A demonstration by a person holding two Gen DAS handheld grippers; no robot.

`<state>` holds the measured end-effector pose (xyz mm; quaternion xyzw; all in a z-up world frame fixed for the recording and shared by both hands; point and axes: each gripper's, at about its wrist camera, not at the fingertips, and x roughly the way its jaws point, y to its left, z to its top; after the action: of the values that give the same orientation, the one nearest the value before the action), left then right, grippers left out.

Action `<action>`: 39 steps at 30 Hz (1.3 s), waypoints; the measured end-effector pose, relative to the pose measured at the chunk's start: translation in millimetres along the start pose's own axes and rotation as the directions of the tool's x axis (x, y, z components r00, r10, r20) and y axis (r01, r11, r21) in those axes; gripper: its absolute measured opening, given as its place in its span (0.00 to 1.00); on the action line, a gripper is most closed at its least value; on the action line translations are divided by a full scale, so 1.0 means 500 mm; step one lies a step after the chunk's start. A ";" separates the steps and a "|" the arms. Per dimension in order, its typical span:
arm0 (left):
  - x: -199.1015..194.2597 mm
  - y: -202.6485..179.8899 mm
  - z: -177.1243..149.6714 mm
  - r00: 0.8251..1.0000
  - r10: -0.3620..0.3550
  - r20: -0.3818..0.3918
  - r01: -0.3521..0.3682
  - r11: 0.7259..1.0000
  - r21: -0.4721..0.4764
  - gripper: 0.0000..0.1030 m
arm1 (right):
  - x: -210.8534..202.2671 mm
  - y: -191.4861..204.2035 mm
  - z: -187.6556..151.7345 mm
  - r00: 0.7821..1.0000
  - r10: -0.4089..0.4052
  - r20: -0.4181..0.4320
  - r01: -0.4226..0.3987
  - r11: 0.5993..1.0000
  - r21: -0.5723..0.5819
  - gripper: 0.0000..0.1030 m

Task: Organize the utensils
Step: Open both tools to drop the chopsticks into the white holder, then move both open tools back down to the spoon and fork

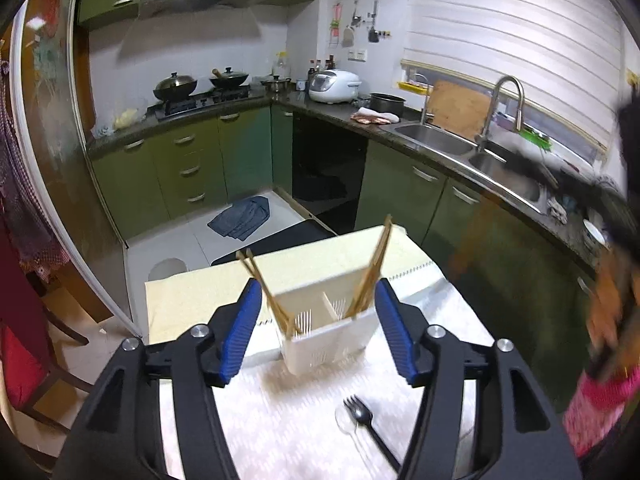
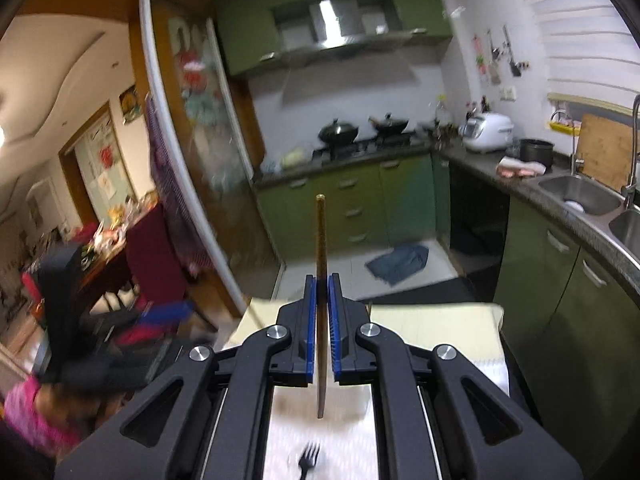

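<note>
A white divided utensil holder [image 1: 332, 340] stands on the cloth-covered table [image 1: 192, 292]. Wooden chopsticks [image 1: 262, 280] lean out of its left side, and another pair [image 1: 378, 260] leans out of the right. White forks [image 1: 305, 320] stand inside. My left gripper [image 1: 318, 286] is open just in front of the holder, with nothing pressed between its blue pads. On the cloth below lie a black fork [image 1: 362, 420] and a clear spoon [image 1: 345, 424]. My right gripper [image 2: 322, 280] is shut on one upright wooden chopstick [image 2: 320, 232], above the black fork [image 2: 308, 460].
Green cabinets and a dark counter with a double sink [image 1: 436, 142] run along the right, close to the table. A blue rag [image 1: 242, 222] lies on the floor beyond the table. A chair with a red cushion [image 1: 24, 364] stands at the left. A pink sleeve [image 1: 600, 400] is blurred at the right.
</note>
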<state>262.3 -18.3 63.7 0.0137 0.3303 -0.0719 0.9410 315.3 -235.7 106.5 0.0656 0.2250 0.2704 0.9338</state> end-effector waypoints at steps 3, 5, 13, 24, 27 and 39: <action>-0.021 -0.005 -0.037 1.000 0.003 -0.011 -0.003 1.000 0.011 0.54 | 0.042 0.002 0.025 1.000 -0.018 0.019 0.018 1.000 0.007 0.07; -0.023 -0.001 -0.054 0.999 0.001 -0.034 -0.001 1.000 0.003 0.54 | 0.082 0.002 0.031 0.998 -0.050 0.027 0.050 0.999 0.002 0.07; 0.028 0.028 -0.164 0.982 -0.020 -0.188 0.011 0.999 -0.047 0.54 | 0.246 -0.018 -0.040 0.991 -0.085 -0.104 0.086 0.996 0.001 0.07; 0.127 0.015 -0.262 0.932 -0.038 -0.360 0.009 0.997 -0.080 0.54 | 0.200 -0.035 -0.125 0.983 -0.115 -0.143 0.113 0.993 -0.019 0.29; 0.150 0.007 -0.281 0.923 -0.040 -0.384 0.010 0.997 -0.080 0.55 | 0.149 -0.022 -0.188 0.970 -0.111 -0.217 0.101 0.993 -0.058 0.32; 0.218 0.018 -0.345 0.873 -0.015 -0.488 -0.045 0.993 -0.112 0.57 | 0.210 -0.028 -0.523 0.810 -0.086 -0.580 0.051 0.996 -0.076 0.32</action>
<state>240.7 -10.4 -139.2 -0.0225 0.5603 -0.0389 0.8271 281.6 -191.0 -170.3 -0.0551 0.4944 0.2501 0.8306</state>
